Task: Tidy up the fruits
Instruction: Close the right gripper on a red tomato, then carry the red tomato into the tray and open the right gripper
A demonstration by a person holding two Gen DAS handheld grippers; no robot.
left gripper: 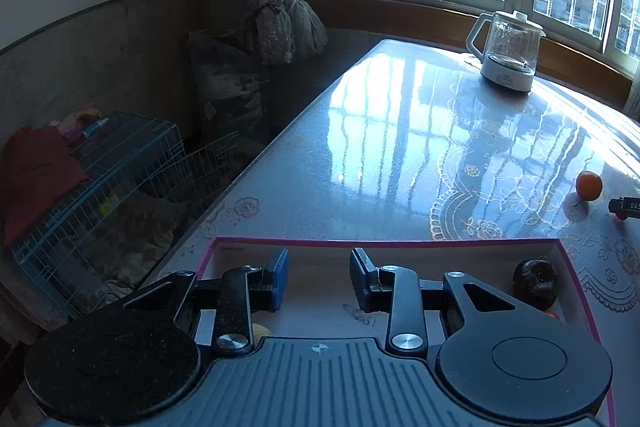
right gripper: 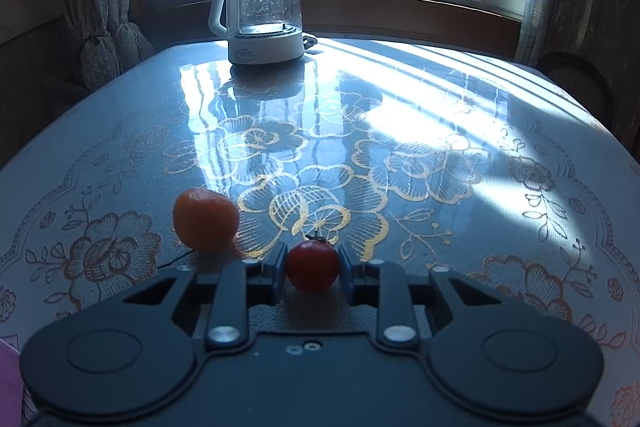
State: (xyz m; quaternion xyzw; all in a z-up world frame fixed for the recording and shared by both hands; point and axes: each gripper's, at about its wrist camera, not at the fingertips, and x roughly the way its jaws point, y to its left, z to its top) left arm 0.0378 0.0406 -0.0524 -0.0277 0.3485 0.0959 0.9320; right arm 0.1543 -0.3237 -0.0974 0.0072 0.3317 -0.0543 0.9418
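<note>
My right claw (right gripper: 312,269) had a small red tomato (right gripper: 312,265) between its blue pads (right gripper: 279,269); the jaws stood against both sides of it, so I read that as gripping. It sat low over the table (right gripper: 400,155), whether lifted or resting I could not tell. The orange (right gripper: 205,219) lay on the table just left of that claw, loose.

My left claw (left gripper: 319,281) was open and empty, hanging over the pink-rimmed box (left gripper: 576,279). A dark fruit (left gripper: 535,283) lay in the box's right part; bits of a yellow thing and a red thing showed under the claw, too hidden to name.

Risks as I judged them: tomato is small, round and smooth, so a weak hold could let it slip; too hard a squeeze could split it. Swinging left could knock the orange and roll it. The kettle (right gripper: 262,17) stood well apart, no threat.

Writing: "DAS" on the other claw at the left view's right edge, cut off. The kettle base label was too small to read.
</note>
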